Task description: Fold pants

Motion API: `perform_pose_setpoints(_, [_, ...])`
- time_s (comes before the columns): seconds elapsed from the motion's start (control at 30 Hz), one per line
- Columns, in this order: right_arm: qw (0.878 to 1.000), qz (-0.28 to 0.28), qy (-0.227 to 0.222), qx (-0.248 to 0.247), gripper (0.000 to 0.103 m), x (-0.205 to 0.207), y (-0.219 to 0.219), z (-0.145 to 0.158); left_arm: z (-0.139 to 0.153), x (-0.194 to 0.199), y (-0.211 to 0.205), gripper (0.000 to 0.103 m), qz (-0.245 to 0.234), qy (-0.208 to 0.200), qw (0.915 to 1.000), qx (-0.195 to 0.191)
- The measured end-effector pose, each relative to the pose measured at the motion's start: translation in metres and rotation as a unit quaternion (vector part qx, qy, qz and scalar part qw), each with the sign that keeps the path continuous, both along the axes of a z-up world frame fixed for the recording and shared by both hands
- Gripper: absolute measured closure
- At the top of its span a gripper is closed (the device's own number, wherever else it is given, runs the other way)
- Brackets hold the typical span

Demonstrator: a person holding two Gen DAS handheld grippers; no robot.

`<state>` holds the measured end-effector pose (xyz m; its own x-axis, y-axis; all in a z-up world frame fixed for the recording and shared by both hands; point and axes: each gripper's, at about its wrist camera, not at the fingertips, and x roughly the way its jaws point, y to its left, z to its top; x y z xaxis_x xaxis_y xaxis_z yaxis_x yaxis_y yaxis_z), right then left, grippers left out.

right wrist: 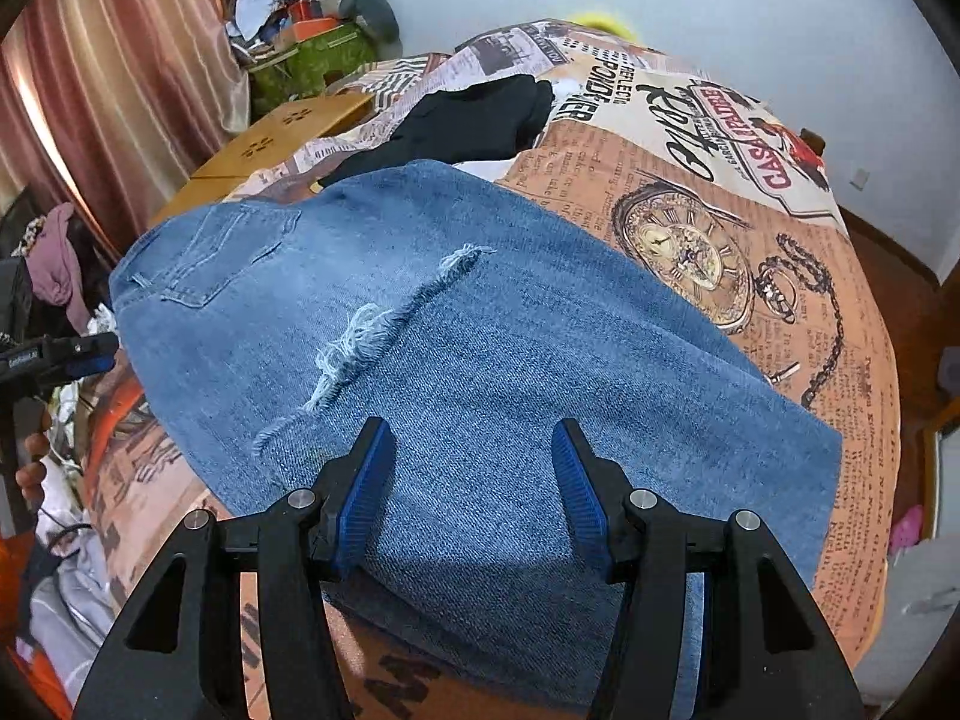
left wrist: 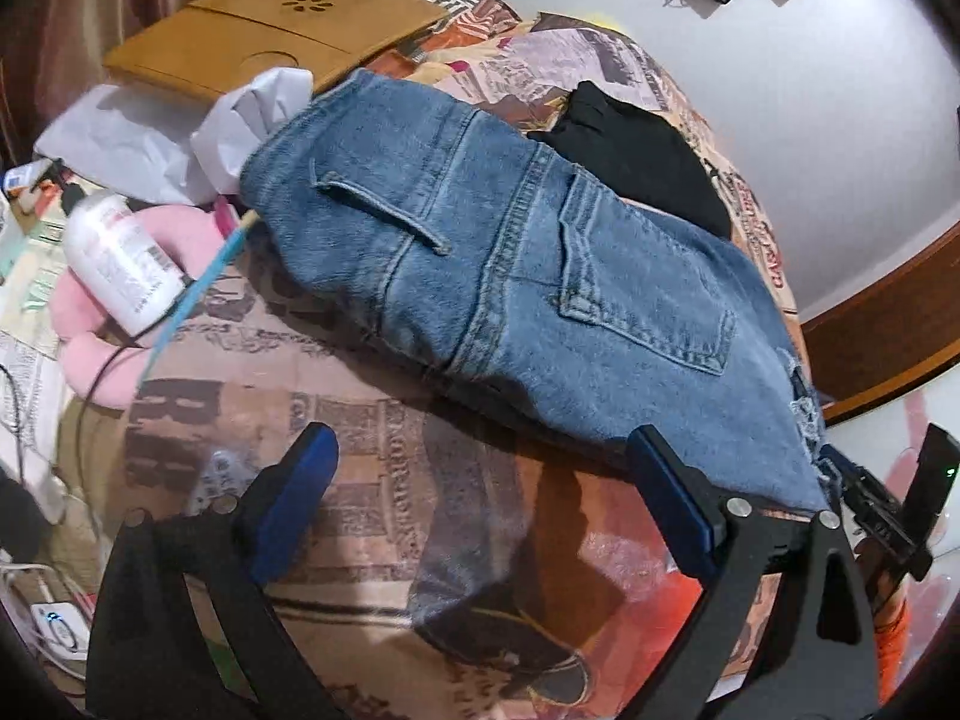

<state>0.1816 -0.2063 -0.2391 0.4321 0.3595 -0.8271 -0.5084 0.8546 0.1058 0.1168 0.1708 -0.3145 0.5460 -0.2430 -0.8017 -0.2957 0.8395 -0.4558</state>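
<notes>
On the bed (right wrist: pixel 750 192) our jeans (right wrist: pixel 480 348) already lie folded over, so we judge perhaps one fold remains, with both grippers' jaws open and empty.

Home bedroom: bed with printed bedspread (right wrist: pixel 690 192), curtain (right wrist: pixel 120 60), scattered clothes (right wrist: pixel 456 120).

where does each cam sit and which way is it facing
Left wrist: on the left gripper, angled down at the jeans' pocket end; its open fingers show.
Right wrist: on the right gripper, angled down over the jeans' leg; open fingers, left gripper at left.
Shared: jeans, black garment, bedspread.
</notes>
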Motion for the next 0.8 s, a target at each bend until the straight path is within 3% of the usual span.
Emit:
perform_pose_setpoints(0.1, [1.000, -0.003, 0.002, 0.005, 0.051, 0.000, 0.000, -0.002, -0.006, 0.010, -0.002, 0.005, -0.011, -0.002, 0.9991, -0.040])
perform_pose_setpoints(0.23, [1.000, -0.006, 0.004, 0.008, 0.051, 0.001, 0.001, -0.003, -0.014, 0.024, -0.004, 0.005, -0.012, 0.007, 0.9988, -0.047])
perform_pose_setpoints(0.43, [1.000, -0.005, 0.007, 0.012, 0.051, 0.002, 0.001, -0.004, -0.025, 0.044, 0.005, 0.005, 0.007, -0.003, 0.9970, -0.077])
perform_pose_setpoints(0.57, [1.000, -0.002, 0.012, 0.015, 0.050, 0.004, 0.001, -0.004, -0.028, 0.060, 0.020, 0.005, 0.035, 0.001, 0.9924, -0.118])
perform_pose_setpoints(0.63, [1.000, -0.002, 0.014, 0.018, 0.050, 0.004, 0.000, -0.004, -0.028, 0.064, 0.027, 0.013, 0.052, 0.006, 0.9904, -0.128])
perform_pose_setpoints(0.7, [1.000, -0.004, 0.013, 0.020, 0.050, 0.004, 0.000, -0.005, -0.026, 0.068, 0.031, 0.034, 0.066, 0.013, 0.9905, -0.120])
perform_pose_setpoints(0.73, [1.000, -0.004, 0.012, 0.021, 0.050, 0.004, 0.000, -0.005, -0.025, 0.070, 0.032, 0.037, 0.070, 0.015, 0.9907, -0.116])
perform_pose_setpoints(0.8, [1.000, -0.006, 0.012, 0.024, 0.050, 0.004, 0.000, -0.005, -0.022, 0.072, 0.031, 0.053, 0.077, 0.016, 0.9919, -0.099])
